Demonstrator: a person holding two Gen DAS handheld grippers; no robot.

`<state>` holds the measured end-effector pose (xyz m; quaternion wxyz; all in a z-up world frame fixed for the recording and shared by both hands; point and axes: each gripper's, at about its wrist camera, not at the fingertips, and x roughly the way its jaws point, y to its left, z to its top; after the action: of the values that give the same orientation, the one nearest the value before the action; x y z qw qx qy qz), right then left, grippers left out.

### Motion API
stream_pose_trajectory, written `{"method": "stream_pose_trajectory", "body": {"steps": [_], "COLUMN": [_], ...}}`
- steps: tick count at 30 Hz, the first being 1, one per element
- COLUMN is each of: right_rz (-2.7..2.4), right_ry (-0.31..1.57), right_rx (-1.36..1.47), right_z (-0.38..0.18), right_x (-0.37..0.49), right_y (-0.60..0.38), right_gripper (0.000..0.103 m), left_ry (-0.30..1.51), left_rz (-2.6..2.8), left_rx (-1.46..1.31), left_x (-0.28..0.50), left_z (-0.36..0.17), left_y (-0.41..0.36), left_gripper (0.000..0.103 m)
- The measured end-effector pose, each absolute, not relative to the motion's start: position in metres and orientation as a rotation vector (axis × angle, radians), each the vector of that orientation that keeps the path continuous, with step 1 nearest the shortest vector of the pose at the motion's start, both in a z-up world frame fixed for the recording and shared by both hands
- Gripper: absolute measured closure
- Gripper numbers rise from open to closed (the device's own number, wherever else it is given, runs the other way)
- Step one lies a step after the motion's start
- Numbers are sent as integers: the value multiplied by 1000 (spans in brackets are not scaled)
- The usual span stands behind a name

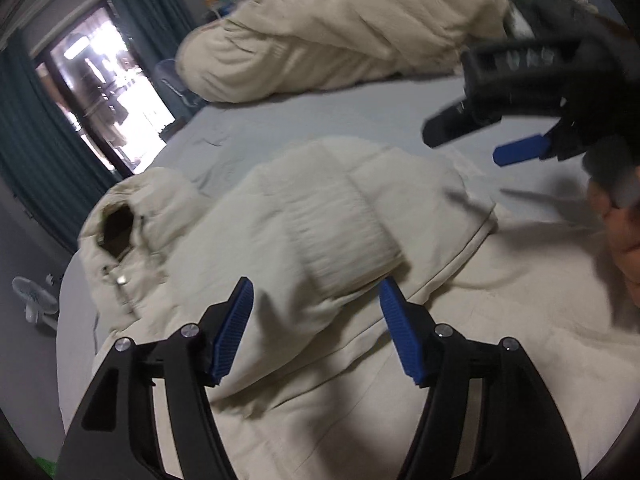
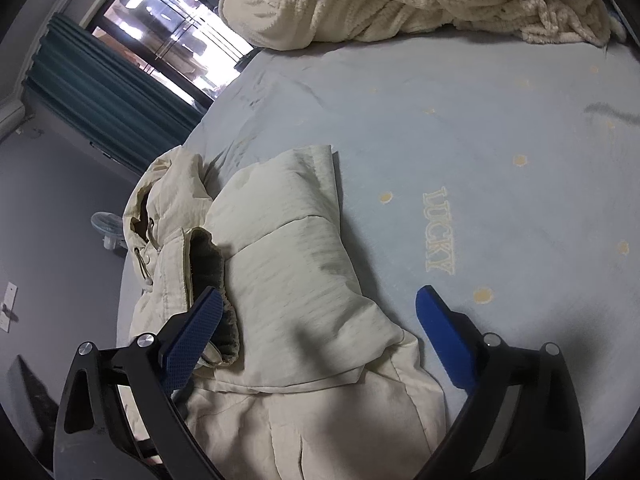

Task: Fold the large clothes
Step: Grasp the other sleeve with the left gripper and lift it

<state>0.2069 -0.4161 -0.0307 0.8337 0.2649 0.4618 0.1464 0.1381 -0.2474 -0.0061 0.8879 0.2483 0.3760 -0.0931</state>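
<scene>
A cream jacket [image 2: 288,264] is spread on the bed [image 2: 500,140], long axis running straight ahead of both grippers. The left gripper [image 1: 316,330] and right gripper [image 2: 320,336] are held spread, empty, above its folded sleeve [image 1: 320,216]; the left seems nearer.

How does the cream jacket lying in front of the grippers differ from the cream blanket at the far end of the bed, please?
The jacket is smooth, quilted cloth, lying fairly flat with a sleeve folded across its body. The blanket is fluffy and waffle-textured, heaped in a rumpled roll. The jacket has a collar and drawcords; the blanket shows none. Both are cream and rest on the pale blue bedsheet.
</scene>
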Motion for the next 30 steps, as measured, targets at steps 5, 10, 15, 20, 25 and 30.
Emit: {"method": "stream_pose_trajectory", "body": {"steps": [5, 10, 15, 20, 25, 30], "right_rz": [314, 310, 317, 330, 327, 325], "right_ry": [984, 991, 990, 987, 989, 986], "right_rx": [576, 582, 557, 525, 525, 506], "right_z": [-33, -35, -33, -31, -31, -30], "right_x": [208, 209, 208, 207, 208, 208], "right_y": [-416, -417, -414, -408, -409, -406], "right_gripper": [9, 9, 9, 9, 9, 9], "left_ry": [818, 802, 679, 585, 553, 632], "left_rz": [-166, -169, -134, -60, 52, 87], "left_rx": [561, 438, 273, 57, -154, -351], "left_x": [163, 167, 151, 125, 87, 59], "left_z": [-31, -18, 29, 75, 86, 58], "left_y": [-260, -246, -210, -140, -55, 2], "left_gripper": [39, 71, 76, 76, 79, 80]}}
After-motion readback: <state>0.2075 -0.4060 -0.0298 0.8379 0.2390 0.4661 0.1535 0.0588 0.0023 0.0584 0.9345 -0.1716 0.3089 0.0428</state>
